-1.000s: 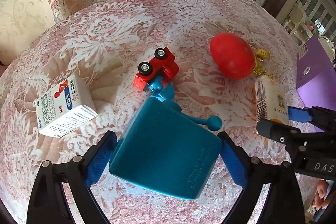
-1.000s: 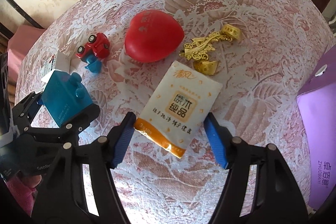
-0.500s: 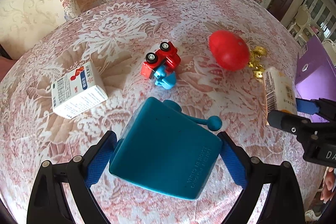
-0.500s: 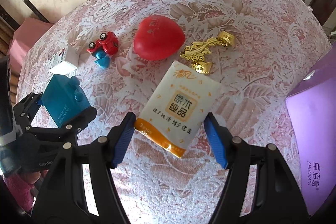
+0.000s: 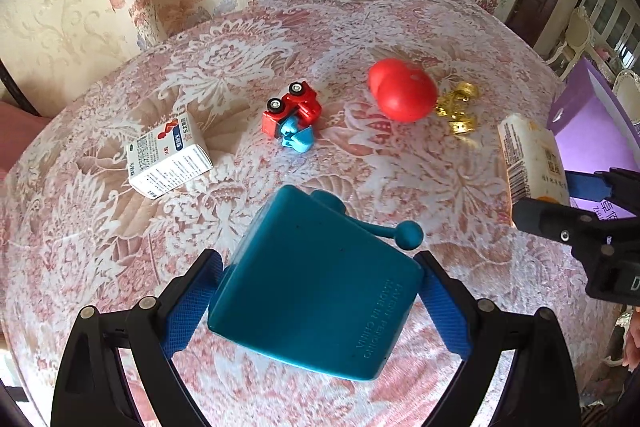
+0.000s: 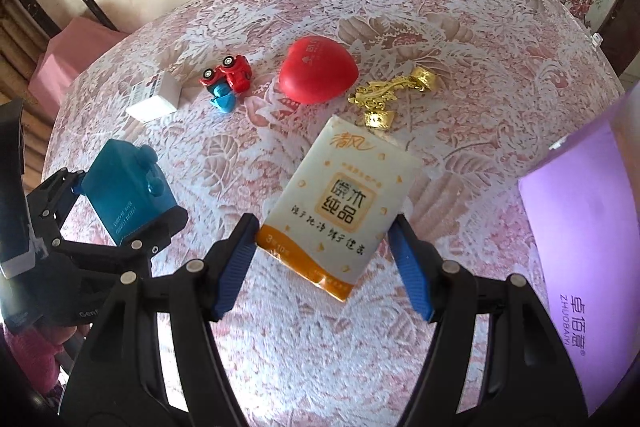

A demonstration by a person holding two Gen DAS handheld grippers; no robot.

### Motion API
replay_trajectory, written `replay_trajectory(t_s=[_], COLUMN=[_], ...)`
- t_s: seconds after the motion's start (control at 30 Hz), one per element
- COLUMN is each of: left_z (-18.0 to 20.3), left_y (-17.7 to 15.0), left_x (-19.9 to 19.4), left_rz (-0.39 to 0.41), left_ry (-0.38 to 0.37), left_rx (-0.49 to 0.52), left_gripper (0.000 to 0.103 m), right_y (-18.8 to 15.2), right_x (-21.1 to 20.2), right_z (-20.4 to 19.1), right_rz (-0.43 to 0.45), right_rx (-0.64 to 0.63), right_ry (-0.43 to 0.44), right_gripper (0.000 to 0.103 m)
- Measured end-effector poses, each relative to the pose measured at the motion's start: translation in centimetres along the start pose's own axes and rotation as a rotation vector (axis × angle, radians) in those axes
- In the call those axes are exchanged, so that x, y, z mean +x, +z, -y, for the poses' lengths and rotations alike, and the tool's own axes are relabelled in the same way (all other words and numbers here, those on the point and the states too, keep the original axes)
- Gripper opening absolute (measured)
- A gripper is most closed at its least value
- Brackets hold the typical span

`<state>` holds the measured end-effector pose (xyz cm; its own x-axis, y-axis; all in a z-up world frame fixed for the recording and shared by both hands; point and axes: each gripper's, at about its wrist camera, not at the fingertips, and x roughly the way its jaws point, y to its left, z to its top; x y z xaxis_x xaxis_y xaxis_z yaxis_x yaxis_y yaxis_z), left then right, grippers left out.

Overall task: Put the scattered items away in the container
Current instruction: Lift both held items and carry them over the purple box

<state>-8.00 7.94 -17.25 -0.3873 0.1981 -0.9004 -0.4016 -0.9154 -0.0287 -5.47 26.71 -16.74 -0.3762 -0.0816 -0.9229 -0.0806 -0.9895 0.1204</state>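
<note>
**Both tongs loaded above the table, purple box off to the right**

Two hand-held tongs hang over a round table [image 5: 360, 27] covered in pink and white lace. The left tongs [image 5: 316, 303] are clamped on a teal plastic block [image 5: 316, 291], wide jaws pressing its two sides, with a knobbed crank sticking out of it. The right tongs [image 6: 324, 263] grip a white and orange tissue pack [image 6: 340, 203] by its long edges, lifted clear of the cloth.

Likely trouble: the tissue pack is soft and held only near its lower end, so it could sag, twist or slide out on the way over. The teal block is smooth and sits tilted in the jaws; a jolt could let it slip. The two tongs are close together, so heading for the box at once risks a bump.

The container is a purple box [image 6: 580, 235] at the table's right edge. Only its outer face shows, so what is inside cannot be told.

On the cloth lie a white medicine box [image 5: 168, 159], a red toy car [image 5: 292, 107] on its side, a red heart [image 6: 316, 71] and a gold trinket [image 6: 392, 91].
</note>
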Motion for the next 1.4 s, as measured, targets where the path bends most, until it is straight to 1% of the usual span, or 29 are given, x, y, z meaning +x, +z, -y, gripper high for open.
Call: replay_trajectory(t_s=[0.33,0.67,0.87,1.1,1.4], left_z=[1.9,4.2,5.8,9.1,15.1], left_y=[-0.7,-0.8,-0.7,0.7,3.6], left_x=[-2.0,-4.2,-5.1,-6.4,-6.8], left_rz=[0.009,0.032,0.029,0.057,0.088], left_ry=[0.018,0.035,0.038,0.013,-0.027], left_rx=[-0.004,0.006,0.012,0.050,0.138], left_gripper=[0.096,0.096,0.096,0.096,0.096], right_y=[-1.9,-2.9,-3.4,-3.6,-4.1], right_x=[-2.7,-5.9,-7.3,-9.7,-11.6], right_z=[0.5,1.7,2.8,6.0,11.0], right_rz=[0.011,0.040,0.048,0.078,0.101], right_rx=[-0.050,-0.087,-0.113,-0.090,-0.016], right_ry=[0.018,0.029,0.035,0.031,0.020], right_gripper=[0.069,0.069,0.069,0.069,0.069])
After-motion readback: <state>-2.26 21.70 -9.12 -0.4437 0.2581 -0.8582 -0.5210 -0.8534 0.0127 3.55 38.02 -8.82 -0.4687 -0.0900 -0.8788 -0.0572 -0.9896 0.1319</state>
